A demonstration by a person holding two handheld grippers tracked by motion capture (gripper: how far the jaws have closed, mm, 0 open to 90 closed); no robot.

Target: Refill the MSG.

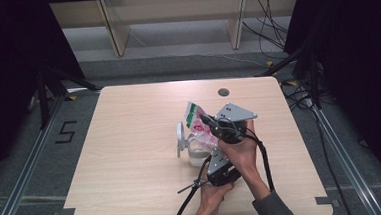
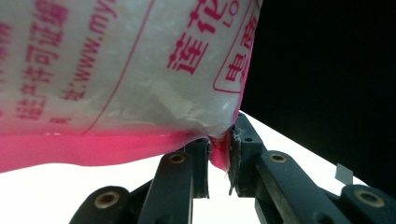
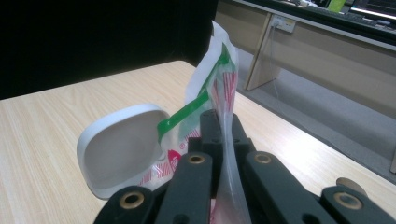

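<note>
A clear plastic bag (image 1: 198, 119) with pink and green print hangs tilted over the middle of the table, held between both grippers. My right gripper (image 1: 208, 122) is shut on the bag's thin side edge (image 3: 219, 79), just below the green stripe. My left gripper (image 1: 210, 156) pinches the bag's pink bottom corner (image 2: 116, 70) between its jaws (image 2: 217, 151). Under the bag stands a small white container (image 1: 196, 156) with its lid (image 1: 180, 135) flipped up to the left. In the right gripper view the lid (image 3: 121, 149) sits just left of the jaws.
The wooden table (image 1: 130, 141) has a round cable hole (image 1: 223, 92) near its far edge. Metal rails run along the floor on both sides. Cables lie on the floor at the back right (image 1: 274, 37), beyond the table.
</note>
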